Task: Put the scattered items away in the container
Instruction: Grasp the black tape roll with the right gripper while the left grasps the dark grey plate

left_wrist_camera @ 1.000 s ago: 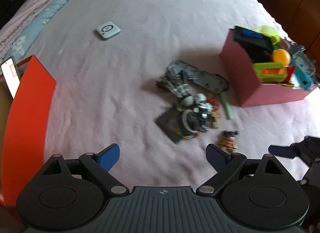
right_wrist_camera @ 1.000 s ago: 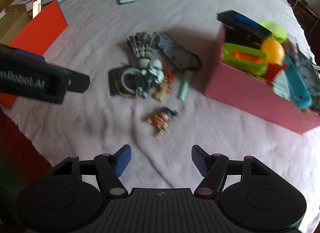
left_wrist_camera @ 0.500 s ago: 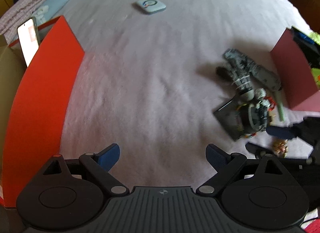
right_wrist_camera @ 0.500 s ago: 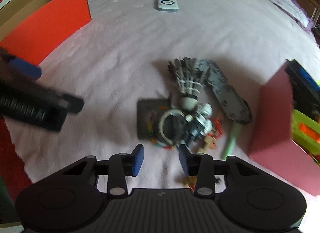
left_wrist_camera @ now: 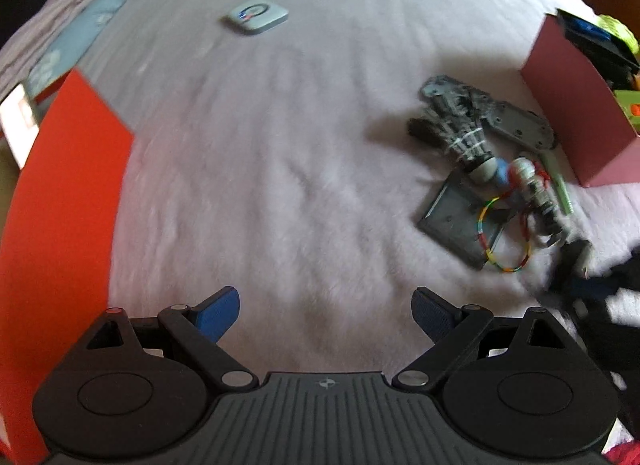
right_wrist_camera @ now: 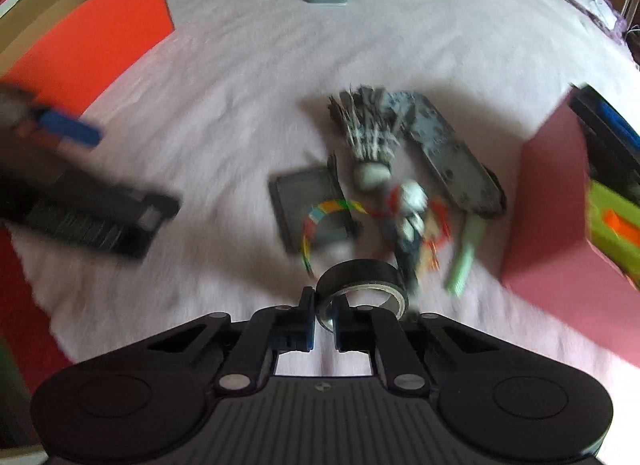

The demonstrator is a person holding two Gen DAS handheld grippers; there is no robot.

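Pinkish bedspread [right_wrist_camera: 248, 77] is carrying the whole mess, with the pink container [right_wrist_camera: 556, 225] sitting off to the right, already stuffed with toys. So the right gripper [right_wrist_camera: 322, 319] is pinching 1 wall of a black tape roll [right_wrist_camera: 362, 279], jaws pressed together on it, just left of the container. Looks like the pickup step. Next it probably needs lifting clear and carrying over the container's rim. Left gripper [left_wrist_camera: 326, 311] is hanging spread wide and empty, well left of the container.

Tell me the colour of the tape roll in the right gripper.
Black outside, pale inner rim: the tape roll shows best in the right wrist view.
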